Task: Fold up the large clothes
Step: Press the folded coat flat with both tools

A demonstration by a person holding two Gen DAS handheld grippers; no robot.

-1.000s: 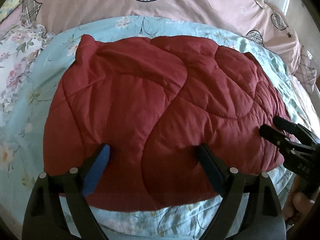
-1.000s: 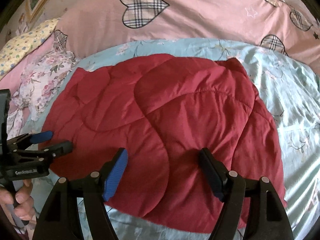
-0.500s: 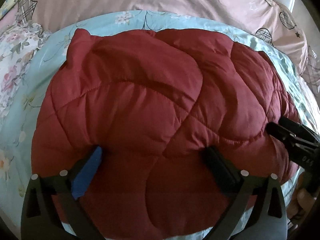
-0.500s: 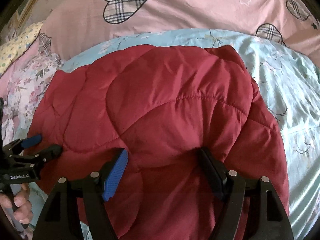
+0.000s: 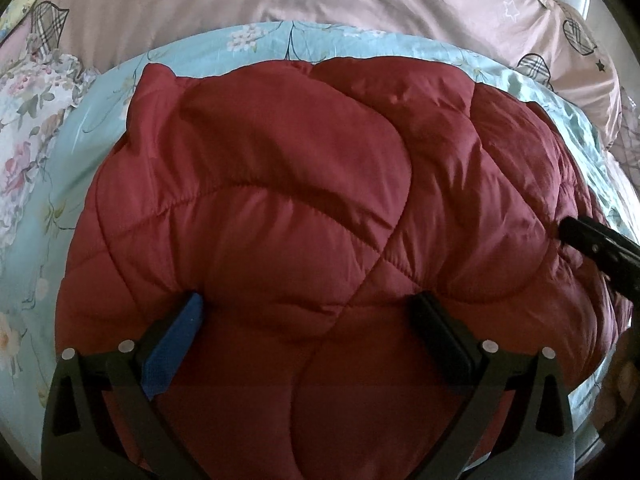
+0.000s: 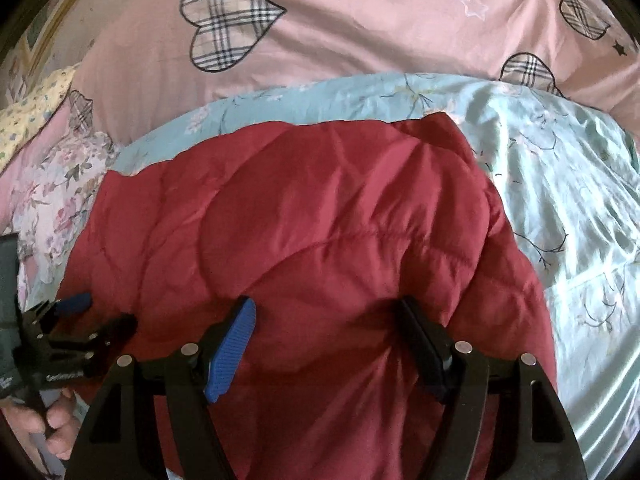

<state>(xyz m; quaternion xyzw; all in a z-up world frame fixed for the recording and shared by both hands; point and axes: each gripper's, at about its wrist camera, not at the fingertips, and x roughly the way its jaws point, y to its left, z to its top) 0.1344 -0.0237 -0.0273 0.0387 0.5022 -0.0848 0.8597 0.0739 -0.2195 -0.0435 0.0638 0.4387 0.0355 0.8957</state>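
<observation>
Both claws spread wide over a red quilted jacket [image 5: 288, 208], puffy fabric bulging up between the fingers of left gripper [image 5: 308, 312] and right gripper [image 6: 324, 320] alike, nothing pinched. Ahead of both, light-blue floral sheet [image 6: 560, 184], then pink heart-print duvet [image 6: 360, 40]. Left gripper just beside the right one's blue pad [image 6: 232, 344].

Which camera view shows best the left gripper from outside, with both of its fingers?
The right wrist view: the left gripper shows whole at the left edge, fingers apart over the red quilted coat, with the hand holding it. The left wrist view gives only its own two fingers from behind.
</observation>
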